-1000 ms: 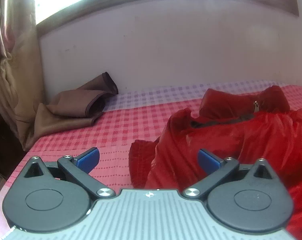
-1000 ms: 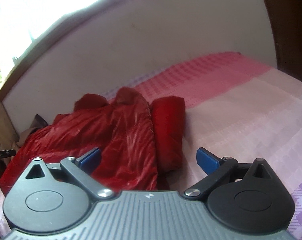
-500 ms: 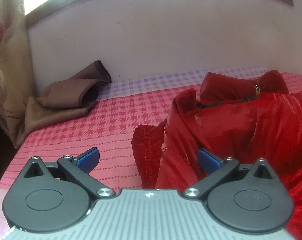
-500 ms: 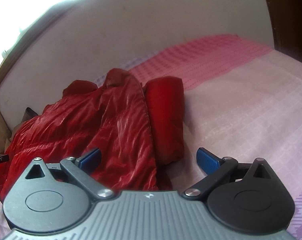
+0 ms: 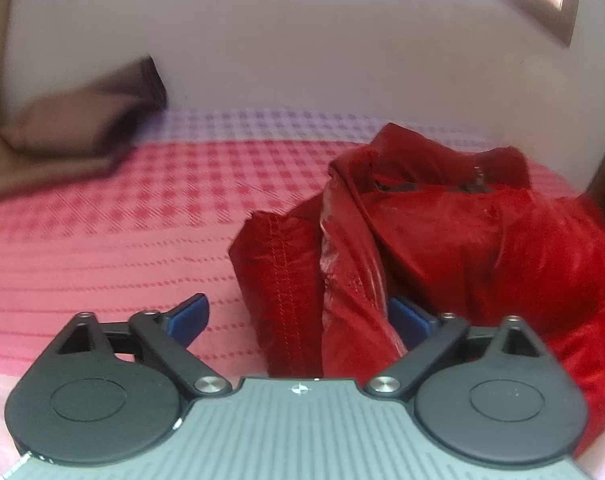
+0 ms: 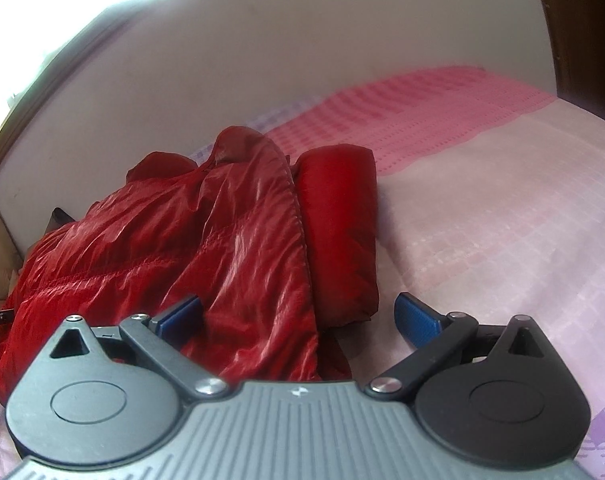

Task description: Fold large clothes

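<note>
- Where the two wrist views meet, one red jacket [image 5: 454, 240] lies crumpled on the bed [image 5: 102, 240]; a second garment, a brown cloth [image 5: 82, 132], sits bunched at the far corner by the wall, well apart from it.
- One left hand-held gripper [image 5: 298, 316] and one right hand-held gripper [image 6: 298, 316] show, each with two blue-padded fingers [image 6: 416, 318] on black linkages and a ribbed grey body.
- Shiny, thin and quilted, the jacket shows stitched seams, a raised collar with a dark zip and small metal pull, and a rolled sleeve [image 6: 338, 232] along its edge.
- Pink woven checks and dotted stripes cover the bedspread, paler lilac near the wall.
- Left jaws stand wide and have just been closing a little; a jacket fold lies between them, against the right-side pad, unpinched.
- Right jaws stand wide over the jacket's edge and sleeve end, gripping nothing.
</note>
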